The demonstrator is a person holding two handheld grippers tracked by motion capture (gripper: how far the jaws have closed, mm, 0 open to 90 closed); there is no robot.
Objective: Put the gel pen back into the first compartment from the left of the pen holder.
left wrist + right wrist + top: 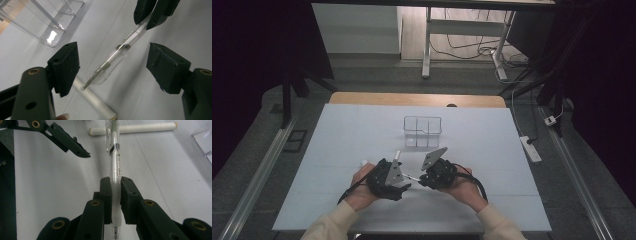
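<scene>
White tabletop (362, 130): right gripper (115, 185) is clamping a clear pen (114, 157) at its grip end. Pen is pointing lengthwise toward left gripper (112, 62), whose jaws are standing apart around its clip end, touching nothing. White stick (93, 100) is lying beneath; clear box (422, 131) beyond.

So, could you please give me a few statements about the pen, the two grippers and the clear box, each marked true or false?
1. The right gripper is shut on the clear pen. True.
2. The left gripper clamps the pen as well. False: its jaws stand wide apart, with the pen between them but untouched.
3. The white tube lies on the table. True.
4. The pen lies inside the clear divided box. False: it is held above the table, apart from the box.
5. The pen carries a clear clip with a dark band. True.
</scene>
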